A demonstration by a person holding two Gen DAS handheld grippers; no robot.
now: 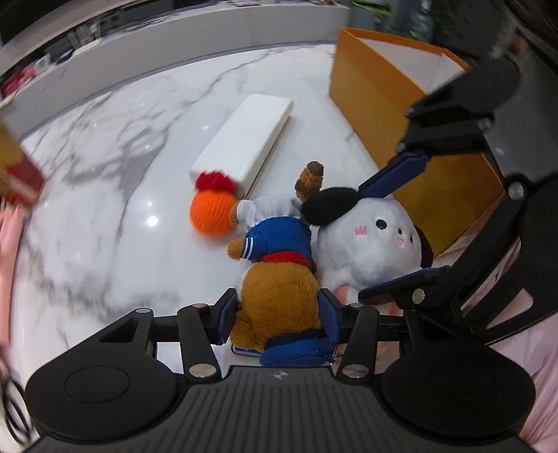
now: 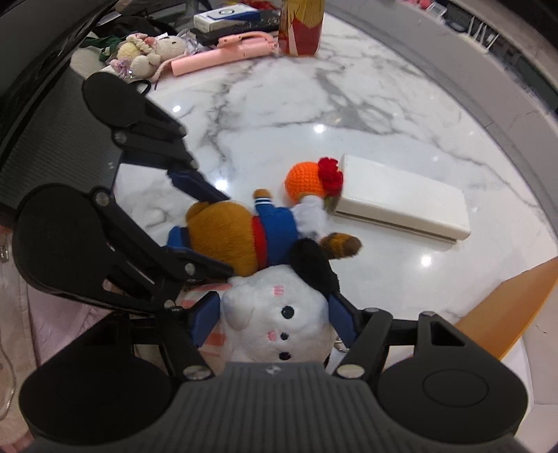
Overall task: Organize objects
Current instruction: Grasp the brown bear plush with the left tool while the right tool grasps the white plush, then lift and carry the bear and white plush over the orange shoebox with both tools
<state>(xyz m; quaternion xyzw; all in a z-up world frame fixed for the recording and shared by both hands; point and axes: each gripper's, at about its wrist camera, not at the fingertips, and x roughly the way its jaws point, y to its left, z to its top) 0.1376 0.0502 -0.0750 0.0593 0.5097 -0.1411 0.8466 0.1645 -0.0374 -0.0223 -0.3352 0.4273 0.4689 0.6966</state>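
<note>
Oddly, no legible txt: white box point(image 1: 244, 139).

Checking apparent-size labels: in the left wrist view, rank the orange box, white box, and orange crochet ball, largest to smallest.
1. orange box, though cut off by the right tool.
2. white box.
3. orange crochet ball, clearly smallest.
Fisheye distortion and differing nearness make true sizes unsure.

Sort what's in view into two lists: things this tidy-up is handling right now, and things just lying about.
In hand:
- brown plush dog, gripped by the left gripper
- white plush cat, gripped by the right gripper
- orange box, open, close by

Lying about:
- orange crochet ball
- white box
- pink selfie stick
- red can
</note>
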